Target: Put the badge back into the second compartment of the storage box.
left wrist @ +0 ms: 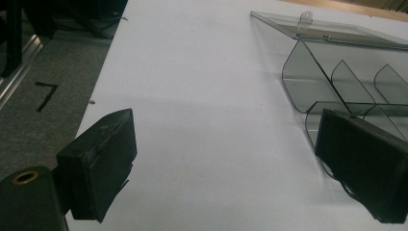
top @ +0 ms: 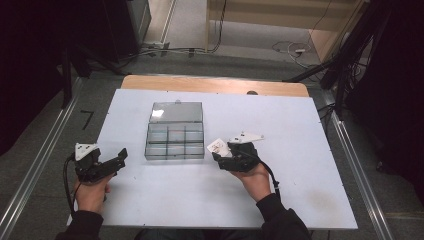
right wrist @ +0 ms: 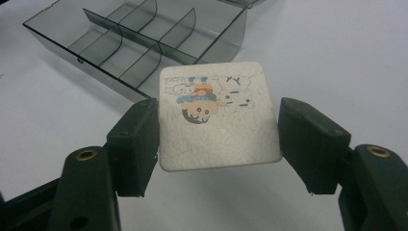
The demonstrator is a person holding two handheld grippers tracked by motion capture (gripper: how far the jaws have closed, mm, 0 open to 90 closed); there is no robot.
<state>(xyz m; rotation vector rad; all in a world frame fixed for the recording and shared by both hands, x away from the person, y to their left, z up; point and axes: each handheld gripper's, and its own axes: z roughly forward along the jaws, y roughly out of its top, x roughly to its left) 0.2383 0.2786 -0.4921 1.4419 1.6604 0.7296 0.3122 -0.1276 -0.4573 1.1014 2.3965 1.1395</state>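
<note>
Just right of the clear grey plastic compartment box [top: 175,140], my right gripper [right wrist: 219,127] is clamped across the square white cartoon-printed tile [right wrist: 217,115]. I'd keep it level, centring over one compartment before letting go; my left gripper [left wrist: 226,159] gapes empty.

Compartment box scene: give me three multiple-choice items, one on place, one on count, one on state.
1. Where is the tile?
A. between the right claw's pads
B. in the box
C. on the floor

2. How many compartments does the box have?
A. two
B. six
C. twelve

3. How is the left claw?
A. shut on the tile
B. shut on the lid
C. open, nothing in it

Key: 1 A, the right gripper view shows both pads against the tile's edges. 2 B, the high view shows two rows of three. 3 C, its pads stand wide apart over bare table.
</note>
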